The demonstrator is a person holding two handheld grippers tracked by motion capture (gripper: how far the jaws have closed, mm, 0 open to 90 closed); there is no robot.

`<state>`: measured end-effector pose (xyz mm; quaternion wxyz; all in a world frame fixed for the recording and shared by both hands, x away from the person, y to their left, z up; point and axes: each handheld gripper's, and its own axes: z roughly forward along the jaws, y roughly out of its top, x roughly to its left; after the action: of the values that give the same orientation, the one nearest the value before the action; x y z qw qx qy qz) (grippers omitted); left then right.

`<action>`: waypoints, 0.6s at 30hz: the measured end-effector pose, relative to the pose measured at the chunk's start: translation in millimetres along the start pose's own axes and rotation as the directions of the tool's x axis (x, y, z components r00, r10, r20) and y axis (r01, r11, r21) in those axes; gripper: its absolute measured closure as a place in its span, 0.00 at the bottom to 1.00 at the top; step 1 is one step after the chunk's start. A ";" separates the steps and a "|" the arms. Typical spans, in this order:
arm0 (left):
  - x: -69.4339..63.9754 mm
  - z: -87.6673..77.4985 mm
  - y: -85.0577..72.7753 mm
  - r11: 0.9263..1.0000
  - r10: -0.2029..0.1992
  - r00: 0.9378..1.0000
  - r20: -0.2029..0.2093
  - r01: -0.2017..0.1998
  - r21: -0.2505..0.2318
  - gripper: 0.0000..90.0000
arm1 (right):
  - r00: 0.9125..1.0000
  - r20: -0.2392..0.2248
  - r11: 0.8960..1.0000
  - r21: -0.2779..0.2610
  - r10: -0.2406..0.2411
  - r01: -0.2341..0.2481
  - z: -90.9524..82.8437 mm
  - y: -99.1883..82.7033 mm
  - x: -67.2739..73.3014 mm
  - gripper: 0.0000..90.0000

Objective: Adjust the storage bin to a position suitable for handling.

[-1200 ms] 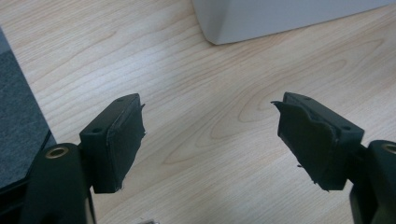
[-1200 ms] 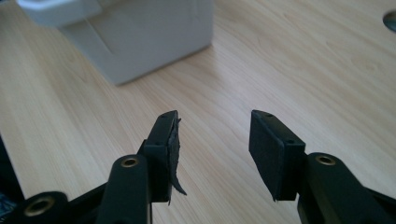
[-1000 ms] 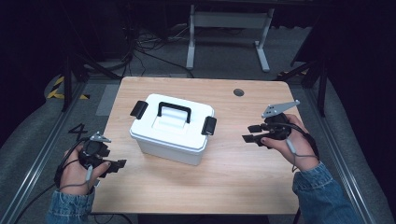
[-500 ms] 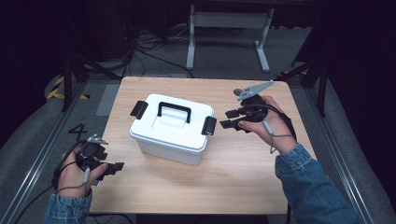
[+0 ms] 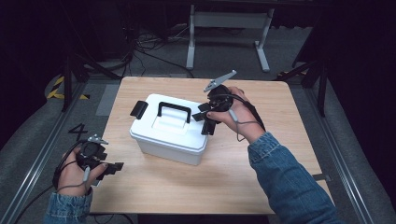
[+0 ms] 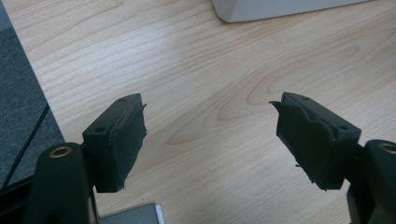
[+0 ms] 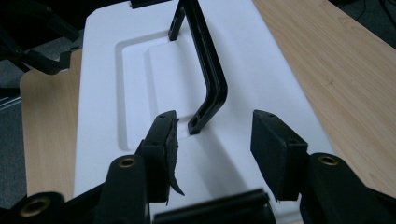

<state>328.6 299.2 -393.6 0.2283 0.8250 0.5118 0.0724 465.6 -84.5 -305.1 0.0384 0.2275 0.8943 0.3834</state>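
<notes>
White plastic box (image 5: 169, 130), rounded corners, black arched handle (image 5: 174, 111), black latches, sits mid counter (image 5: 280, 154). Right tongs (image 5: 206, 120) moved inward since earlier frame, now spread over box's right end. Left tongs (image 5: 108, 170) spread, unmoved at near-left edge. Pale woodgrain counter; dark room, grey floor.

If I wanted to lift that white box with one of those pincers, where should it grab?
Probably the black handle on the lid of the white box. It stands upright as a thin arch with space beneath, so the jaws could close across its top bar from above. The right gripper, jaws open, already points at it from the box's right end.
</notes>
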 end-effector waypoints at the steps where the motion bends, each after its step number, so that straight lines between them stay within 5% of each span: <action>1: 0.1 0.3 0.7 1.000 0.003 1.000 0.003 -0.003 0.000 0.27 | 1.000 0.002 1.000 0.006 0.003 -0.003 3.3 2.6 0.3 0.58; 14: 1.2 3.1 4.3 1.000 0.016 1.000 0.005 -0.016 0.002 0.27 | 1.000 -0.006 0.999 0.054 0.008 -0.008 34.7 17.9 -2.9 0.60; 18: 1.1 4.0 4.7 1.000 0.023 1.000 0.004 -0.023 0.003 0.27 | 1.000 0.000 0.998 0.065 -0.026 0.026 37.3 21.2 0.4 0.76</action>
<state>334.3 297.1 -395.1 0.2272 0.8314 0.5018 0.0729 482.3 -46.7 -316.4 0.0362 0.2172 0.9091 0.3536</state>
